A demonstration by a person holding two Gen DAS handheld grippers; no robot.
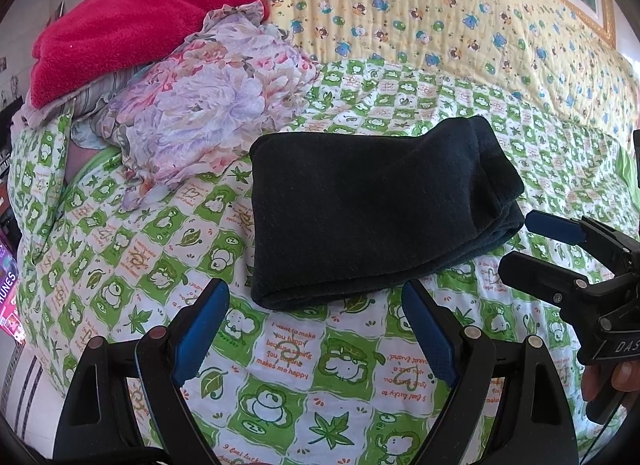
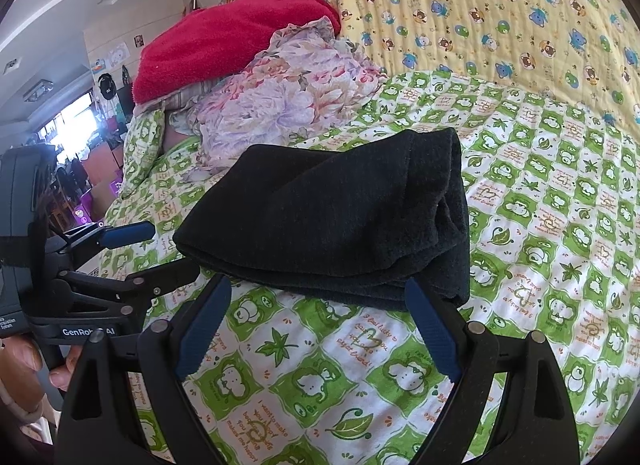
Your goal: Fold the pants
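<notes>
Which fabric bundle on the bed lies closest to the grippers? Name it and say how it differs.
The dark folded pants, lying flat on the green quilt just ahead of both open grippers. The floral cloth and red blanket are heaped farther back.

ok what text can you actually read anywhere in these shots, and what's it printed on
"I want to make you happy because seeing you smiling makes me happy" on the green bedsheet.
"GenRob.. AI", middle hidden, on the left tool in the right wrist view.
"DAS", cut off, on the right tool in the left wrist view.
"HUNES", start cut off, on a purple box.
Other orange sheet lines, upside down: unreadable.
Black pants: no text.
</notes>
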